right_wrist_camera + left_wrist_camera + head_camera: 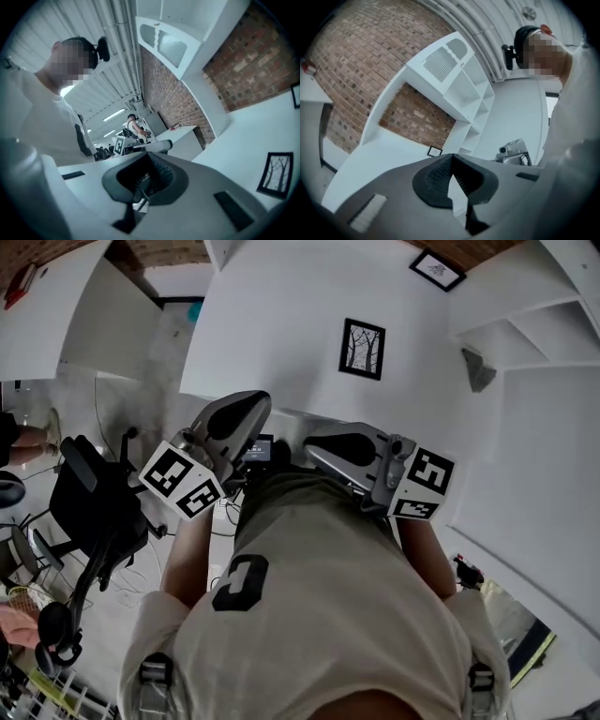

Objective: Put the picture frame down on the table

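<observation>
A black picture frame (361, 349) with a bare-tree print lies flat on the white table (281, 324); it also shows in the right gripper view (276, 174). Both grippers are held close to the person's chest, well short of the frame. My left gripper (251, 407) is shut and holds nothing; its jaws meet at the tip (452, 157). My right gripper (317, 448) is also shut and empty (149, 157). Neither gripper touches a frame.
A second small frame (437, 269) lies at the table's far edge, also seen as a small frame (434, 151) in the left gripper view. White shelves (525, 306) stand at the right, a black office chair (94, 512) at the left. Another person (133, 126) stands far behind.
</observation>
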Demonstrator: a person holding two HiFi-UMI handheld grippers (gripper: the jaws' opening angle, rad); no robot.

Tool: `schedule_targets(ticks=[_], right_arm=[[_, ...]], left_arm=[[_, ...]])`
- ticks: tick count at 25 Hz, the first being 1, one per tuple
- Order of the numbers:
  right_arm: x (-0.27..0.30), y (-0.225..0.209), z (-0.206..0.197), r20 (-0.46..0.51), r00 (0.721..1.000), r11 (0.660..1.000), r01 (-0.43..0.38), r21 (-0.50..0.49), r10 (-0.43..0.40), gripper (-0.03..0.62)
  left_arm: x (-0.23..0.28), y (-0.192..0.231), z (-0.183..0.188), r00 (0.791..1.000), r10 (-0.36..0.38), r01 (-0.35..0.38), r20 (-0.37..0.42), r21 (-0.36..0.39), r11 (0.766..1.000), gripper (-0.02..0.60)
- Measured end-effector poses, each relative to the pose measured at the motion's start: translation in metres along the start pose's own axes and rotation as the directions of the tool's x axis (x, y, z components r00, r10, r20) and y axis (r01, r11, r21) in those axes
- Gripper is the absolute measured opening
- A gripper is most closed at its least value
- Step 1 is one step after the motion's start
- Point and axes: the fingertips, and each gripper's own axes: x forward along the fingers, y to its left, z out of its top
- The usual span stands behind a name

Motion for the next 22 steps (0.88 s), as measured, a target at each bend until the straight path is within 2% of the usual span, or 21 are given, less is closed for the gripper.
schedule_targets(ticks=[3,6,11,14,16,19,20,22], right_arm=[[-0.009,0.011,0.000,-0.011,1.000,0.997,0.004,-0.080,-0.005,0.003],[-0.024,0.021,-0.001,0.003,1.000,0.993,0.004,-0.122,-0.003,0.003],[-0.049,0.035,-0.009,-0.014,1.000,0.986,0.013,-0.165,-0.016,0.003],[-0.068,0.036,-0.014,-0.010,0.999,0.987,0.035,-0.159,-0.037,0.003],[-0.082,0.032,-0.015,0.003,0.997,0.987,0.081,-0.138,-0.082,0.003],[-0.110,0.007,-0.023,0.007,0.973,0.973,0.230,-0.014,-0.230,0.003],[-0.120,0.002,-0.025,0.019,0.967,0.966,0.254,0.044,-0.255,0.003],[-0.141,0.002,-0.023,0.083,0.966,0.961,0.233,0.152,-0.247,0.003]], left_arm=[[0.008,-0.021,0.006,0.999,-0.027,0.024,0.034,0.078,0.997,-0.003],[0.013,-0.043,0.003,0.997,-0.075,0.072,0.031,0.086,0.994,-0.003],[0.017,-0.075,-0.011,0.996,-0.089,0.087,0.020,0.075,0.993,-0.003],[0.026,-0.099,-0.020,0.995,-0.103,0.103,0.001,0.103,0.989,-0.003],[0.033,-0.112,-0.027,0.995,-0.095,0.097,-0.022,0.131,0.987,-0.003],[0.041,-0.129,-0.035,0.995,-0.092,0.097,-0.044,0.148,0.984,-0.003],[0.044,-0.134,-0.038,0.994,-0.095,0.101,-0.051,0.145,0.984,-0.003],[0.049,-0.145,-0.045,0.993,-0.102,0.111,-0.067,0.142,0.984,-0.003]])
